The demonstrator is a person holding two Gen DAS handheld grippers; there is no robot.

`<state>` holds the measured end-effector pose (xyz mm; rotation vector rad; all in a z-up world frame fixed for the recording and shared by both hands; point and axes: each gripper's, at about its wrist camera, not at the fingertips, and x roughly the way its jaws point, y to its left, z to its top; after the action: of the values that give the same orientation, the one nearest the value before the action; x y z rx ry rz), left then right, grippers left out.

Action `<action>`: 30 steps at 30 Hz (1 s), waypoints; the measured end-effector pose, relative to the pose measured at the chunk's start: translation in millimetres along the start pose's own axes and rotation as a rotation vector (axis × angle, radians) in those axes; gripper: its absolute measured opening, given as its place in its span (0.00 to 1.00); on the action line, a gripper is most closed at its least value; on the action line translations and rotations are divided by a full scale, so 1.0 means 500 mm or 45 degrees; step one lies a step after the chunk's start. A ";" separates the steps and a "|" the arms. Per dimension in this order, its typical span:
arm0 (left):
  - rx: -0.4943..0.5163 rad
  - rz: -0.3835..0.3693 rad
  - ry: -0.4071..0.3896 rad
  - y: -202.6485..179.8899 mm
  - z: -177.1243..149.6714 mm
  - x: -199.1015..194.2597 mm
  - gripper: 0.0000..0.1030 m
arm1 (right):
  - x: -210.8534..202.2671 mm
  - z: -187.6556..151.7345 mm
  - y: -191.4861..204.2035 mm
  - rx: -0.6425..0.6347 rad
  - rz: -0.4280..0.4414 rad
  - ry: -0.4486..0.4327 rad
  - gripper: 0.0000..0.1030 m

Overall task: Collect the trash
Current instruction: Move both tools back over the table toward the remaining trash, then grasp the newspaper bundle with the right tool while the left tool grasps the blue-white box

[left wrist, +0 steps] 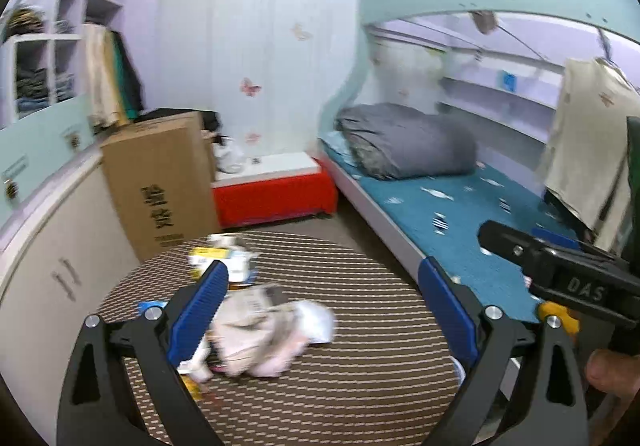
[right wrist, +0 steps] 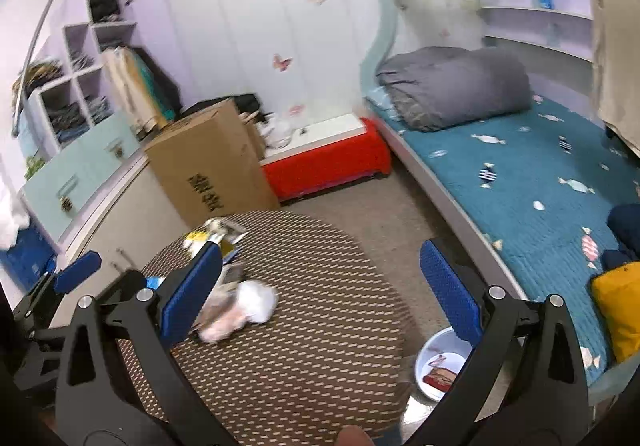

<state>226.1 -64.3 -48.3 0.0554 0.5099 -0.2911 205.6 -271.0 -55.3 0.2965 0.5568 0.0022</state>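
At the left of the left wrist view a cardboard box [left wrist: 160,182] stands beside white cabinets. Low centre, the left gripper [left wrist: 324,310] hangs wide open, empty, over a round striped table [left wrist: 340,386]; crumpled trash [left wrist: 264,330] lies on the table by its left finger. To the right runs a bed [left wrist: 460,230]. In the right wrist view the right gripper [right wrist: 320,294] also gapes empty above the table, trash [right wrist: 240,310] at centre-left, a white bin [right wrist: 436,366] on the floor lower right
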 end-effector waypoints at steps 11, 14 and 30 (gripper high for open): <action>-0.155 0.220 0.088 0.219 -0.073 0.011 0.91 | 0.130 -0.058 0.162 -0.149 0.103 0.187 0.94; -0.185 0.261 0.129 0.262 -0.094 0.027 0.91 | 0.180 -0.082 0.193 -0.178 0.116 0.258 0.94; -0.226 0.358 0.288 0.339 -0.141 0.134 0.91 | 0.339 -0.165 0.262 -0.240 0.175 0.443 0.76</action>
<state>297.6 89.2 -146.0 -0.0134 0.7420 0.0372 317.0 -109.1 -173.5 0.1494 0.8741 0.2423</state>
